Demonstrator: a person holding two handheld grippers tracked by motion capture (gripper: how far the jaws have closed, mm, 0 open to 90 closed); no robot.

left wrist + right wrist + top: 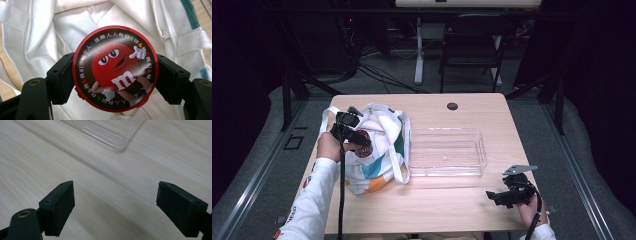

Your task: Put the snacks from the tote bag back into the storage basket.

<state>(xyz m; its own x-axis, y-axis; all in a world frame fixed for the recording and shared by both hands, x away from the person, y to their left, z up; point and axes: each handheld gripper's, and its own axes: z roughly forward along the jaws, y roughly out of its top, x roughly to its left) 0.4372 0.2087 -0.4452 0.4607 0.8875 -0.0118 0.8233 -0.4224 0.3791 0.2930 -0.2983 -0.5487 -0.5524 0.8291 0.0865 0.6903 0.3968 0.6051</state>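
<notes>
Your left gripper (115,82) is clamped on a round red M&M's tin (115,68), its two black jaws pressing the rim from either side, lid face toward the camera. You hold the tin over the white tote bag (382,150), which lies slumped on the left part of the wooden table (452,200). Your right gripper (115,207) rests low above the bare tabletop near the table's right front corner, jaws spread wide with nothing between them. A clear plastic tray (447,152) sits just beside the bag, between your two grippers.
</notes>
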